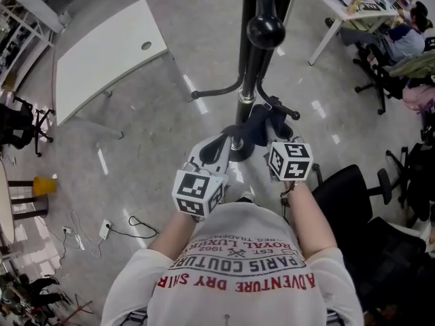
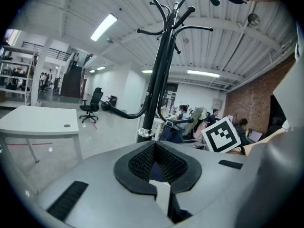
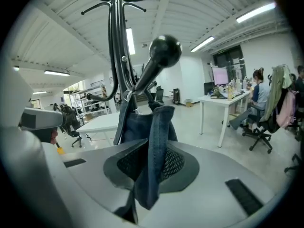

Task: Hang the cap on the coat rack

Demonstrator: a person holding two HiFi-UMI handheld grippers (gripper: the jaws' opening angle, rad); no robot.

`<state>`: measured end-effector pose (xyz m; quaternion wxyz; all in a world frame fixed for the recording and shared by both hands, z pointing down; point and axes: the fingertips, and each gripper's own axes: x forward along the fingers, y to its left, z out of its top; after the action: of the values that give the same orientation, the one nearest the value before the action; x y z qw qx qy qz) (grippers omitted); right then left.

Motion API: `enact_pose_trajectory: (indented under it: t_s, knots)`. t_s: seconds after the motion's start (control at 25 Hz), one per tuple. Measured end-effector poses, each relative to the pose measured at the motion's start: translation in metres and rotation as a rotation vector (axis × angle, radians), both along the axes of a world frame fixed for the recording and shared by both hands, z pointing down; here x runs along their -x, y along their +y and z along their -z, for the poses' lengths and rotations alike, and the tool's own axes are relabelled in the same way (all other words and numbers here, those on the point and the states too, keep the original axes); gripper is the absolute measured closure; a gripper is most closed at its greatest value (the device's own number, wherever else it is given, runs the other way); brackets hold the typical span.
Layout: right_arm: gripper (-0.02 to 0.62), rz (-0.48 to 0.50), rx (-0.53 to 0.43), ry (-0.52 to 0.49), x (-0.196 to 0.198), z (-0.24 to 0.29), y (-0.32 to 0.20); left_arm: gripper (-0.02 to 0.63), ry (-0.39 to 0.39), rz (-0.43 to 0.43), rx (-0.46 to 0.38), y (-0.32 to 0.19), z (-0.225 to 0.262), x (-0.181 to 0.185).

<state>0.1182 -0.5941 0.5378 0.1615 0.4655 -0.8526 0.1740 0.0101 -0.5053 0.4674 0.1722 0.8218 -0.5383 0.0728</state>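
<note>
The denim cap [image 3: 152, 127] hangs against the black pole of the coat rack [image 3: 116, 56], its top bunched where a ball-tipped peg [image 3: 161, 56] leaves the pole; I cannot tell whether the peg carries it alone. 1 stitched fold of the cap runs down between the 2 pads of the right gripper [image 3: 149, 146], whose jaws are clamped tight on that fold. In the head view the cap [image 1: 259, 124] sits just beside the pole [image 1: 255, 53], between the right gripper [image 1: 275, 131] and the left gripper [image 1: 217, 148], both close to the rack. The left gripper [image 2: 155, 146] has its jaws drawn together at the tips. A dark sliver shows in the gap behind them, too small to identify, and the cap [image 2: 172, 133] lies ahead of it beside the pole [image 2: 159, 80]. A curved lower arm [image 1: 217, 92] juts left from the pole. To the left, bare glossy floor [image 1: 149, 175] spreads out to a white desk [image 1: 102, 60], well apart. To the right a black office chair [image 1: 346, 195] stands just beside the person's right forearm [image 1: 309, 216], crowding that side. Farther off, a second desk [image 1: 333, 12] has a seated person [image 1: 404, 39] beside it.
</note>
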Motion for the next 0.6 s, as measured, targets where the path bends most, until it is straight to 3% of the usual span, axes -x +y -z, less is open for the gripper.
enact_pose_trajectory:
  t_s: [0.16, 0.24, 0.4, 0.6]
  knots:
    - [0.571, -0.137, -0.066, 0.039, -0.02, 0.009, 0.004, 0.601, 0.0, -0.016, -0.011, 0.002, 0.006, -0.001]
    - [0.531, -0.178, -0.111, 0.027, -0.026, 0.019, 0.007, 0.601, 0.0, -0.029, -0.03, 0.001, 0.012, -0.004]
    - [0.429, -0.183, -0.181, 0.01, -0.026, 0.04, 0.017, 0.601, 0.006, -0.049, -0.052, 0.003, 0.021, -0.005]
    - [0.428, -0.16, -0.163, 0.042, -0.023, 0.055, 0.04, 0.601, 0.01, -0.074, -0.064, 0.011, 0.026, -0.004]
